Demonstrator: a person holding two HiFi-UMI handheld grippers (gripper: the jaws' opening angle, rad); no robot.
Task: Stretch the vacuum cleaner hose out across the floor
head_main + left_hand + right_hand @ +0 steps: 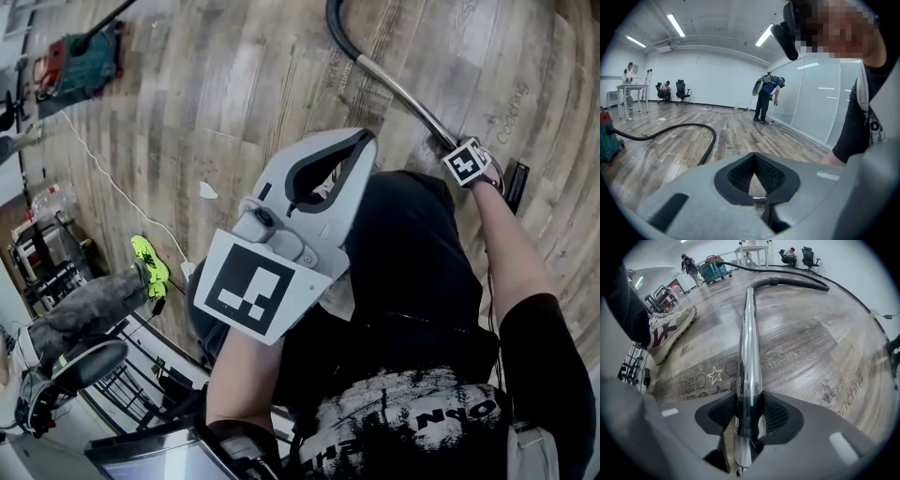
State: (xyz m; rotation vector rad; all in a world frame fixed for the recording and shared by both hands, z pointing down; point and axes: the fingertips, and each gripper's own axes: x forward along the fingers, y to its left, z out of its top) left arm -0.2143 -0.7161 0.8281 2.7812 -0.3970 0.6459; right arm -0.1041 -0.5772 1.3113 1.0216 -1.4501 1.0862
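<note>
The vacuum's chrome tube lies on the wood floor and joins the black hose, which curves back to the red and teal vacuum cleaner. My right gripper points down with the tube's near end between its ribbed pads, both touching it. In the head view the right gripper sits at the lower end of the tube. My left gripper hangs in front of my body, shut and empty. The left gripper view shows its closed jaws and the hose looping on the floor.
My shoe stands left of the tube. A white cable crosses the floor near a leg in a neon green shoe. Another person stands by the glass wall. Desk and chairs are far off.
</note>
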